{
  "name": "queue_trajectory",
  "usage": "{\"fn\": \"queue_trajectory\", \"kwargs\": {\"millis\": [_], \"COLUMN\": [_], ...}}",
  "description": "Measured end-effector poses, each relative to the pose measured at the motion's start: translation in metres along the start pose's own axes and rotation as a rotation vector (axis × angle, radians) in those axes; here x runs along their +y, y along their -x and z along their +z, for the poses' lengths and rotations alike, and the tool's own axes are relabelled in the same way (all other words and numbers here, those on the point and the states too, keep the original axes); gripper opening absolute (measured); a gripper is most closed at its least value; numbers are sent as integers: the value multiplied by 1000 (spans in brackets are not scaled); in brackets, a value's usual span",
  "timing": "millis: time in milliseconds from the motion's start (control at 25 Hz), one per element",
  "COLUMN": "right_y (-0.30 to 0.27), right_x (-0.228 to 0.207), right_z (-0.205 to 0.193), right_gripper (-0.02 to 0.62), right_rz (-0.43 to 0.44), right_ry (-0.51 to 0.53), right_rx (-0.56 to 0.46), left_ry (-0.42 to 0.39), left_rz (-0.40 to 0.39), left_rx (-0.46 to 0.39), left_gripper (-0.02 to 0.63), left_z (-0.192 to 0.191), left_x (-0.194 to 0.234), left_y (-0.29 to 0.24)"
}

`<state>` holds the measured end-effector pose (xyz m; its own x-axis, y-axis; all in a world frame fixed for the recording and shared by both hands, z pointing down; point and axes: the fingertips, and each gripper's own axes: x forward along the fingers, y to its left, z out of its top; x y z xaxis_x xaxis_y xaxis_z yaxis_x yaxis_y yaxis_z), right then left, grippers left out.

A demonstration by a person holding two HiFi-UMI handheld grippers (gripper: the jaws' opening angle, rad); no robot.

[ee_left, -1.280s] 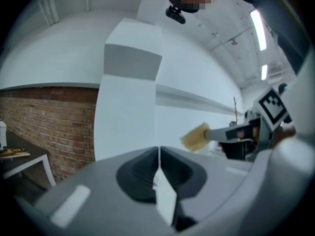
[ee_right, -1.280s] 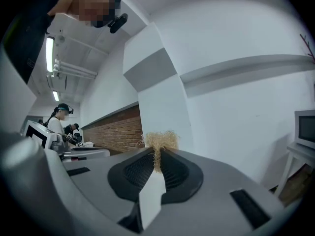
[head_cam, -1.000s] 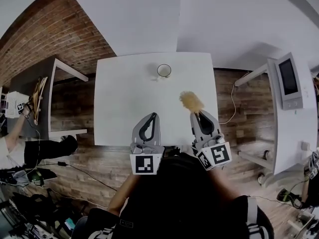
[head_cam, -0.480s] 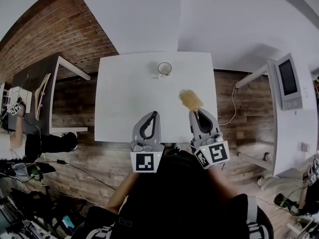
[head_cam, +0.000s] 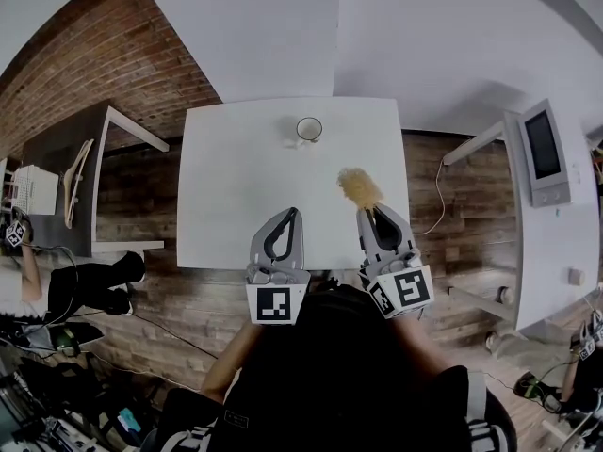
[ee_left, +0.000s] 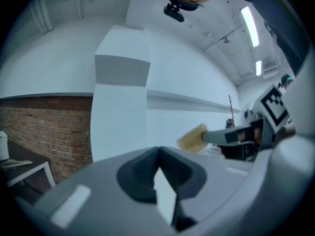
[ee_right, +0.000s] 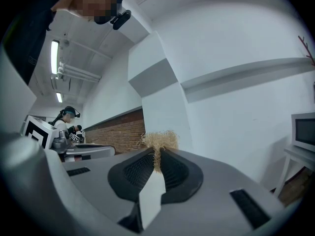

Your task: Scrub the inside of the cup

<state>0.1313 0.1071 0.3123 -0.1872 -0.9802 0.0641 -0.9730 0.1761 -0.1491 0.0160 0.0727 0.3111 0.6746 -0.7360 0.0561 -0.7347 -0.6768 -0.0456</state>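
Left gripper (head_cam: pixel 290 215) jaws together, nothing in them. Right gripper (head_cam: pixel 367 213) clamped on scrubber (head_cam: pixel 360 188), tuft sticking past the tips. Cup (head_cam: pixel 308 130) upright near table's (head_cam: pixel 231 177) far edge, well apart from both.

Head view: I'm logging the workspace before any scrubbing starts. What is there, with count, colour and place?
table: one, white, centre, on a wood floor
cup: one, white, upright near the table's far edge
scrubber: one, tan and fibrous, over the table's right side, held by the right gripper
side table: one, dark top on a white frame, left of the table
screen unit: one, grey with a dark screen, on a white stand at right
cable: one, pale, on the floor right of the table
bystander: one, dark clothes, far left edge
left gripper: one, grey, over the table's near edge, fingers shut, empty
right gripper: one, grey, beside it, fingers shut on the scrubber
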Motion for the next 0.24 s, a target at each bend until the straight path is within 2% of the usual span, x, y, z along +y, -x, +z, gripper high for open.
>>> {"fn": "queue_trajectory", "kwargs": {"millis": [240], "right_y": [-3], "right_x": [-2], "right_z": [1], "right_gripper": [34], "right_rz": [1], "right_ry": [5], "right_rx": [-4], "left_ry": [18], "left_rz": [-8], "left_rx": [1], "left_gripper": [5], "left_z": [-1], "left_x": [-1], "left_y": [-5]}}
